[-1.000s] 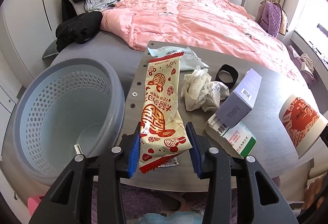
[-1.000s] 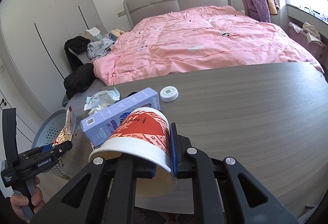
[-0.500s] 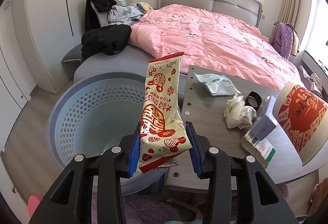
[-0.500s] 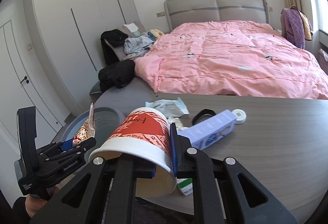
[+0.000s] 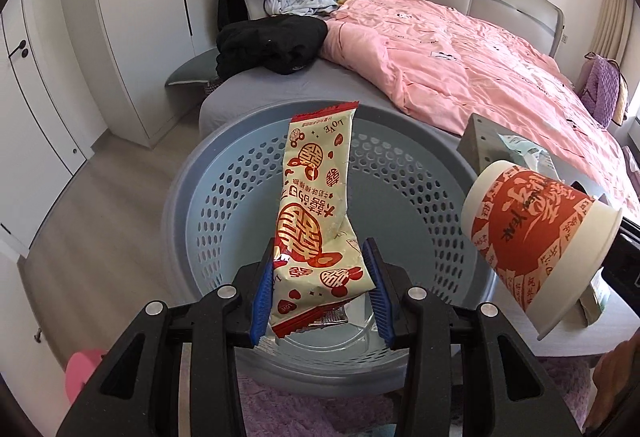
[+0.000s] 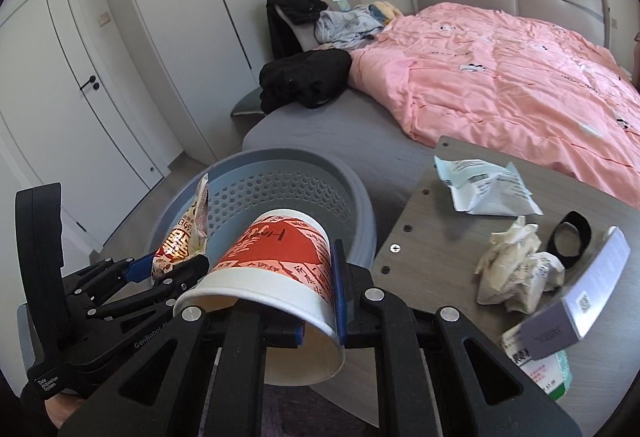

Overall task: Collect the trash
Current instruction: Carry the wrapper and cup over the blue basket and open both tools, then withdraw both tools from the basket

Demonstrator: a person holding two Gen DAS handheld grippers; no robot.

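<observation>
Left wrist view: the left gripper (image 5: 318, 289) has its jaws closed on the lower part of a snack wrapper (image 5: 316, 213). The wrapper sits between the two blue pads and stands up and away from them, its top edge reaching past the far rim of the basket (image 5: 224, 197). Gripper and wrapper are above the open mouth of the perforated blue-grey basket, which stands on the floor against the left end of the bench (image 5: 476, 135). At the right, a paper cup (image 5: 536, 233) is held on its side, its open end toward the lower right, over the right rim of the basket.

Right wrist view: the right gripper (image 6: 318, 297) has its jaws closed on the paper cup (image 6: 280, 261); one jaw is inside the cup and the other presses on the outer wall at the rim. The cup lies tilted with its base pointing toward the basket (image 6: 352, 193). The left gripper (image 6: 160, 269) holds the snack wrapper (image 6: 188, 233) over the near left rim of the basket. On the bench (image 6: 432, 253), near its left edge, lie a flat pouch (image 6: 486, 189), crumpled tissue (image 6: 516, 269), a black ring (image 6: 570, 239) and two boxes (image 6: 576, 309).
</observation>
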